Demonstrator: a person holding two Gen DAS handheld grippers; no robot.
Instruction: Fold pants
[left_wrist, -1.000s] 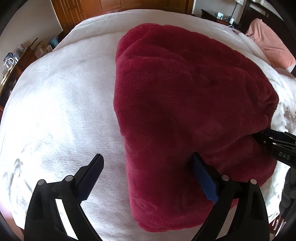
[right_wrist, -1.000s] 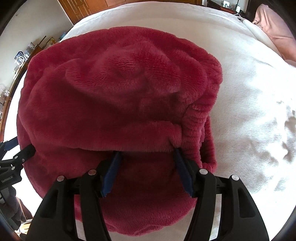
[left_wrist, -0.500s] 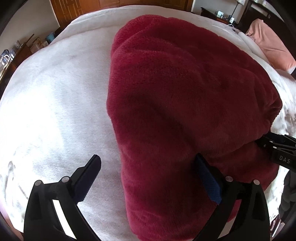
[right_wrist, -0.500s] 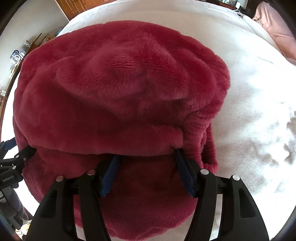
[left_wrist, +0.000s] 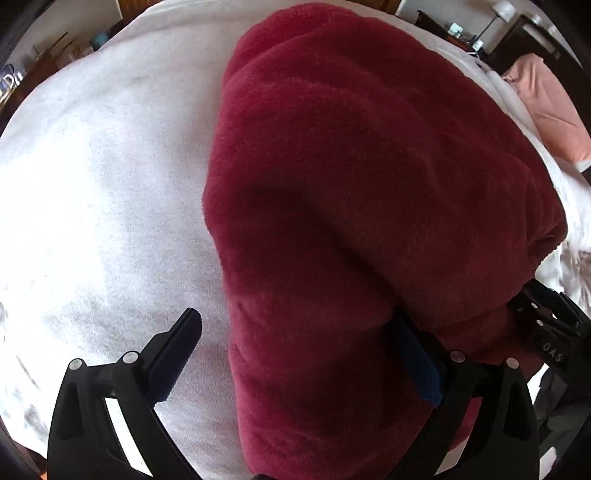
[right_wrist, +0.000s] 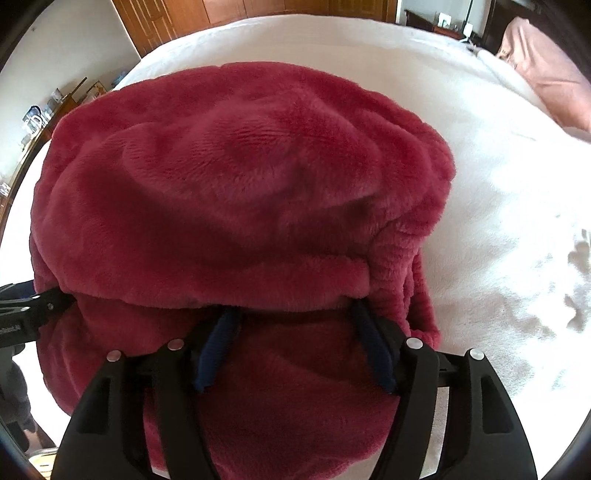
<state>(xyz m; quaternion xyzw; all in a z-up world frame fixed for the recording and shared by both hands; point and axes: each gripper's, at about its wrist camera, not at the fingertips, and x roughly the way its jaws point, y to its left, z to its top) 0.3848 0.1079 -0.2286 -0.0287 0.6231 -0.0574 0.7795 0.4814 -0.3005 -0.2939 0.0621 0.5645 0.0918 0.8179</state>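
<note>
The dark red fleece pants (left_wrist: 351, 184) lie folded in a thick bundle on the white bed (left_wrist: 92, 184). My left gripper (left_wrist: 295, 332) is open; its right finger is tucked under the folded upper layer at the bundle's left near edge, its left finger (left_wrist: 177, 350) stands over bare sheet. In the right wrist view the pants (right_wrist: 240, 184) fill the middle. My right gripper (right_wrist: 295, 328) is open, both fingertips pushed under the lip of the upper fold. Each gripper shows at the edge of the other's view.
A pink pillow (left_wrist: 546, 107) lies at the far right of the bed, also in the right wrist view (right_wrist: 543, 66). Wooden wardrobe doors (right_wrist: 258, 11) stand beyond the bed. A cluttered side table (right_wrist: 37, 122) is at the left.
Both grippers have pushed forward into the bundle, and the upper fold now bulges higher and nearer the cameras. Both stay open.
</note>
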